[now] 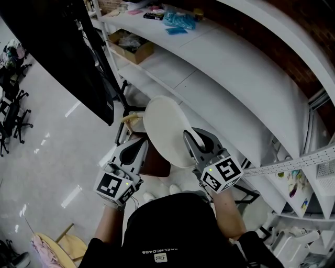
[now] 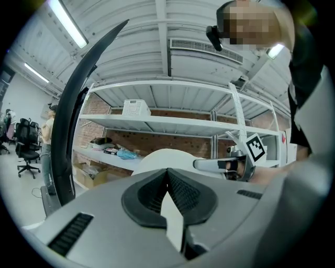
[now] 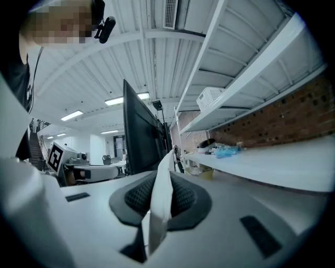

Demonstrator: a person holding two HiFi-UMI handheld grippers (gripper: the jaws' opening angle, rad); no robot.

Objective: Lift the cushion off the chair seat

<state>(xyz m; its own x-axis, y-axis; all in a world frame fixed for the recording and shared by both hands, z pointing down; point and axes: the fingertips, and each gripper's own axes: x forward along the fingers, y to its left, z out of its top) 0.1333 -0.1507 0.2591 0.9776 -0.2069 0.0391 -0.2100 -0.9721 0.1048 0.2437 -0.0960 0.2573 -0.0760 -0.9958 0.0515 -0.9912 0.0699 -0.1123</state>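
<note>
Left gripper (image 1: 139, 148), jaws clenched on a thin white fold of the cushion (image 1: 164, 127); in its own view the fold stands edge-on between the ribbed pads (image 2: 184, 194). Right gripper (image 1: 191, 140), likewise clamped on the opposite rim, with the white edge rising upright from between its pads. The cushion, a round white disc, is held between the two grippers and tilted up on edge above the brown seat (image 1: 157, 161); it appears to be clear of the seat, though the disc itself hides the gap beneath it. Each gripper bears a marker cube (image 1: 222, 173) with black-and-white square patterns and no legible words. Pale lettering on the back of the person's black shirt (image 1: 160, 252) is too small and blurred to read. On the lower shelf (image 1: 157, 65) stands an open cardboard box (image 1: 131, 46) whose dark contents cannot be made out. The upper shelf carries a blue packet (image 1: 179, 20) beside a small black carton (image 1: 153, 16), its label unreadable. A white basket (image 2: 136, 108), seen from the left gripper view, sits on a higher shelf, its inside hidden. A large black panel (image 1: 57, 47) fills the upper left and is cut off by the frame edge. Black office chairs (image 1: 12, 114) stand at the far left, partly cropped.
</note>
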